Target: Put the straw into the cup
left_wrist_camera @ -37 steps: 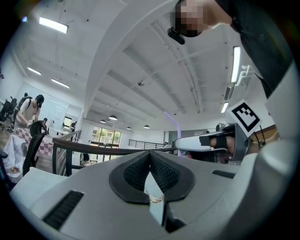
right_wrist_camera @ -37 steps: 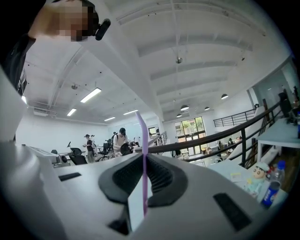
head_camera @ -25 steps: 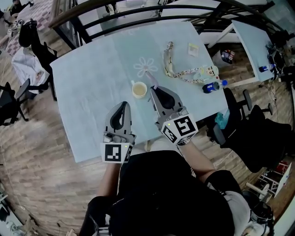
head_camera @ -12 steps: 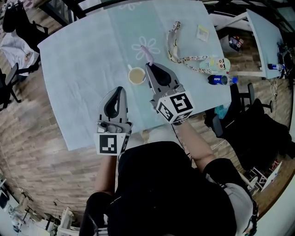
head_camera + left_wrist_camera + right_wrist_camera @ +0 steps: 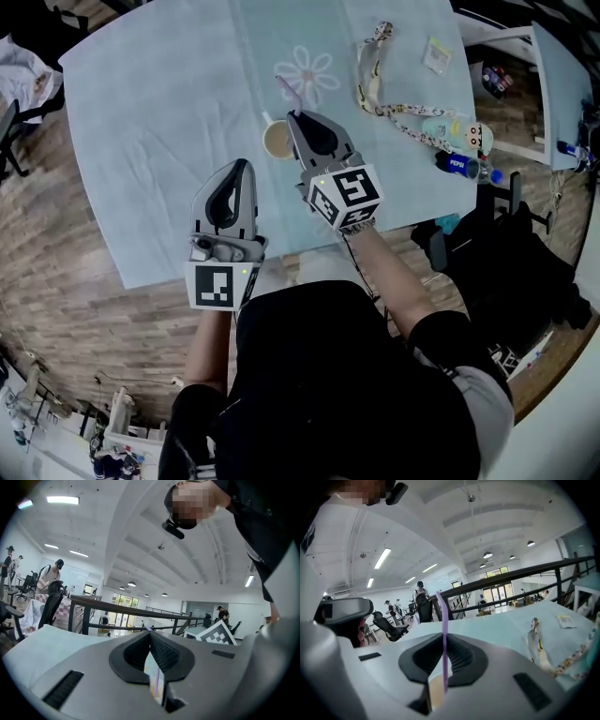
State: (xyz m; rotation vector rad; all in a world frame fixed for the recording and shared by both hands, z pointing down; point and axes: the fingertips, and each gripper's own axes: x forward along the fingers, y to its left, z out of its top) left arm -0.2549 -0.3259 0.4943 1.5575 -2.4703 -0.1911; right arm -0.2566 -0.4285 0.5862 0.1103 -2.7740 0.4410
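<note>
A small cup (image 5: 276, 141) of pale drink stands on the light blue table (image 5: 159, 141). My right gripper (image 5: 295, 116) hangs right beside and above it, shut on a thin purple straw (image 5: 286, 92) that sticks out past the jaw tips. In the right gripper view the straw (image 5: 444, 634) runs upright between the shut jaws of the right gripper (image 5: 444, 638), and the cup (image 5: 435, 692) shows below through the gap. My left gripper (image 5: 244, 166) is shut and holds nothing, nearer the table's front edge, to the left of the cup. In the left gripper view the left gripper (image 5: 150, 633) has its jaw tips together.
A lanyard (image 5: 373, 82), a small packet (image 5: 436, 54), a cartoon-print item (image 5: 452, 132) and a blue bottle (image 5: 466, 166) lie at the table's right side. A flower print (image 5: 309, 69) is behind the cup. Office chairs stand at the right, beyond the table edge.
The right gripper with the straw has come closer over the cup, its tip now at the cup's right rim. The left gripper has kept its place; my head view has shifted.
</note>
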